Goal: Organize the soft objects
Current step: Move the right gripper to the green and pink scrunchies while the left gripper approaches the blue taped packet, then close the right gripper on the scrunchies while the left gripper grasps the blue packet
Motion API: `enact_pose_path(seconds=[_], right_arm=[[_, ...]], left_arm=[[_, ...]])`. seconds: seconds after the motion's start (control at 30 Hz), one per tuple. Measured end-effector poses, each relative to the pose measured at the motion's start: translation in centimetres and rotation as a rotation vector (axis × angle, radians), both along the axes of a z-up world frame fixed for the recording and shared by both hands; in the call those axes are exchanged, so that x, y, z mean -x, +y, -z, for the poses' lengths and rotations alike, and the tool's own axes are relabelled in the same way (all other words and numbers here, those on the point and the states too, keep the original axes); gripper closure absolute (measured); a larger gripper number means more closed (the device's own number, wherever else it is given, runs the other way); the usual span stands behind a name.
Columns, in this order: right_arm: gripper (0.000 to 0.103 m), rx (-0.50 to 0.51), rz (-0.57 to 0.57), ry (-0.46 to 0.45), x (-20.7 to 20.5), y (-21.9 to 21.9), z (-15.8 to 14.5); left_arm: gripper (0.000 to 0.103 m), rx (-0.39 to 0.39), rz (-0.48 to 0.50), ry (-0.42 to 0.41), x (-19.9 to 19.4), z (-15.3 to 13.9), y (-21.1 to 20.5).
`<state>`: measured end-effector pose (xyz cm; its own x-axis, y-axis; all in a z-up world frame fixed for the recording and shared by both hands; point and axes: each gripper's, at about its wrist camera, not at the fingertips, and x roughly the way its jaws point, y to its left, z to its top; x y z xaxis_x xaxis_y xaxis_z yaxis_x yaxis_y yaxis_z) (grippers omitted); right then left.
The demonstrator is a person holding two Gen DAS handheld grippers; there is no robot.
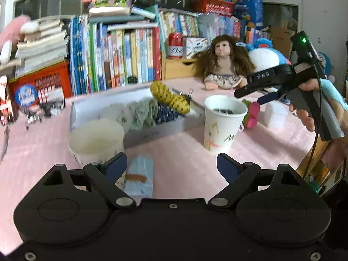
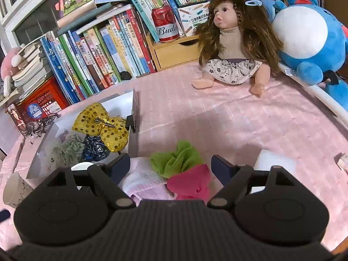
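A white box (image 2: 135, 106) holds a yellow dotted bow (image 2: 102, 124), a grey-green scrunchie (image 2: 69, 150) and a dark blue scrunchie (image 2: 95, 150). The left wrist view shows the same box (image 1: 152, 130), with a white fluffy scrunchie (image 1: 118, 115) in it too. My right gripper (image 2: 171, 167) is open low over a green scrunchie (image 2: 178, 157), a magenta one (image 2: 191, 182) and a pale pink cloth (image 2: 143, 178); its pads touch none of them. My left gripper (image 1: 171, 166) is open above the pink tablecloth, with a light blue folded item (image 1: 140, 178) near its left finger.
A printed paper cup (image 1: 224, 121) and a white translucent cup (image 1: 96, 137) stand before the box. A doll (image 2: 235, 43) and a blue plush (image 2: 304, 32) sit at the back right, with rows of books (image 2: 97, 50) behind. A white container (image 2: 265, 158) lies right of the right gripper.
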<state>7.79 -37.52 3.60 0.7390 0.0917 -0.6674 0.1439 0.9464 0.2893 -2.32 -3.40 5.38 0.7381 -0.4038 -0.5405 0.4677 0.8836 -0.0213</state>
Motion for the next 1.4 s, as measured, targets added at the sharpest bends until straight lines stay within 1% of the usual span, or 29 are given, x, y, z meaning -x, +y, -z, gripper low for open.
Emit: enact_pose_path(seconds=[0.13,0.27,0.33,0.4,0.57,0.63,0.77,0.9,1.0,1.03,1.07,1.1,1.17,1.2,1.23,1.27,1.4], right_arm=[[0.014,-0.008,0.001,0.014,-0.4,0.0,0.6],[0.014,-0.017,0.007,0.021,-0.8,-0.1,1.0],[0.015,-0.026,0.009,0.023,-1.0,-0.2,1.3],[0.016,-0.030,0.010,0.027,-1.1,-0.2,1.5],[0.020,-0.020,0.016,0.035,-1.7,0.0,2.1],[0.021,-0.017,0.021,0.038,-1.9,-0.1,2.3],[0.024,-0.021,0.027,0.047,-2.3,-0.2,2.8],[0.024,0.004,0.025,0.045,-2.5,0.0,2.9],[0.025,0.023,0.025,0.046,-2.7,0.3,3.0],[0.027,0.030,0.025,0.046,-2.8,0.3,3.0],[0.029,0.034,0.024,0.047,-2.8,0.3,3.1],[0.030,0.039,0.024,0.048,-2.9,0.4,3.2],[0.040,0.054,0.025,0.051,-3.0,0.6,3.2],[0.043,0.059,0.027,0.052,-3.0,0.6,3.1],[0.050,0.065,0.029,0.050,-2.9,0.7,3.0],[0.054,0.072,0.028,0.047,-2.8,0.8,2.8],[0.056,0.092,0.017,0.030,-2.1,1.1,2.0]], left_arm=[[0.018,-0.002,-0.074,0.048,-0.3,2.2,-0.2],[0.019,-0.019,-0.176,0.009,-0.5,3.7,-0.6],[0.019,-0.014,-0.215,-0.008,-0.9,4.3,-0.7],[0.019,-0.005,-0.244,-0.007,-1.3,4.9,-0.7],[0.023,0.025,-0.290,0.047,-2.5,6.3,-0.7],[0.024,0.036,-0.298,0.064,-2.9,6.6,-0.6],[0.025,0.037,-0.305,0.070,-3.5,7.0,-0.8],[0.028,0.050,-0.303,0.077,-3.8,7.1,-1.0],[0.032,0.043,-0.294,0.074,-3.9,7.1,-1.5],[0.035,0.045,-0.289,0.076,-3.9,7.1,-1.6],[0.041,0.049,-0.284,0.077,-3.9,7.1,-1.7],[0.044,0.051,-0.279,0.078,-4.0,7.1,-1.8],[0.061,0.049,-0.268,0.079,-4.0,7.0,-2.1],[0.065,0.047,-0.260,0.081,-3.9,6.9,-2.2],[0.065,0.047,-0.253,0.083,-3.8,6.9,-2.3],[0.065,0.047,-0.244,0.085,-3.7,6.8,-2.4],[0.065,0.037,-0.205,0.079,-2.8,6.5,-2.6]])
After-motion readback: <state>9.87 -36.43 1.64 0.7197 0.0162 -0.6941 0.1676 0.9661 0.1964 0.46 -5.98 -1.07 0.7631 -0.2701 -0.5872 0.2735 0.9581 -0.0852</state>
